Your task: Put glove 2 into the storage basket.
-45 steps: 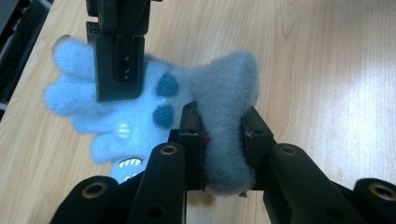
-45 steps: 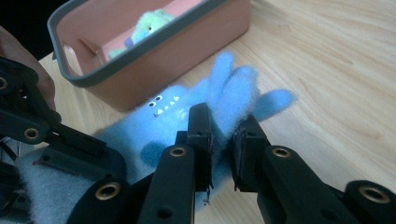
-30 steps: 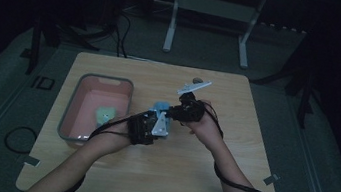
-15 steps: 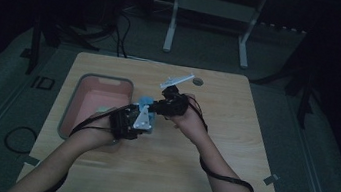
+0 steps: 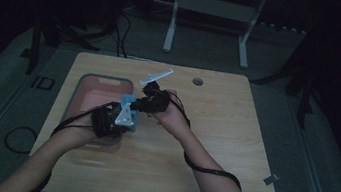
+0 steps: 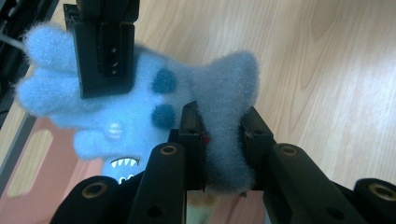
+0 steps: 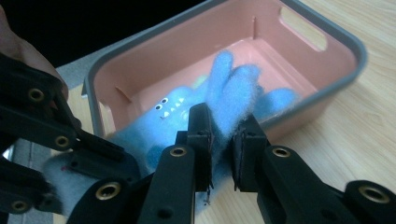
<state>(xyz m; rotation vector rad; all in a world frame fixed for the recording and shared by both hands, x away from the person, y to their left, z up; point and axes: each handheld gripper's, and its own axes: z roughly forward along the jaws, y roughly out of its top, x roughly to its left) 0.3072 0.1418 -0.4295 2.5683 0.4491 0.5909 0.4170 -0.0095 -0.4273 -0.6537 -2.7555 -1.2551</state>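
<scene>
A fluffy blue plush monster (image 6: 140, 100) with dark blue spots and small white teeth hangs between my two grippers. My left gripper (image 6: 223, 116) is shut on one of its limbs. My right gripper (image 7: 224, 119) is shut on another limb of the plush (image 7: 233, 79). In the high view the left gripper (image 5: 114, 118) and right gripper (image 5: 147, 102) meet over the right edge of a pink tray (image 5: 78, 88), with the plush (image 5: 127, 101) between them. The right gripper's black jaws (image 6: 102, 51) clamp the toy's upper part in the left gripper view.
The grey-rimmed pink tray (image 7: 327, 32) lies on the left of the wooden table (image 5: 233, 135), with something pale green (image 7: 201, 83) inside behind the plush. The table has a small round hole (image 5: 197, 81) near its far edge. Metal stand legs (image 5: 170, 30) rise beyond the table.
Both hands have carried the plush to the left across the table, from near its middle to the tray's right edge. Both grips have stayed shut on it.
</scene>
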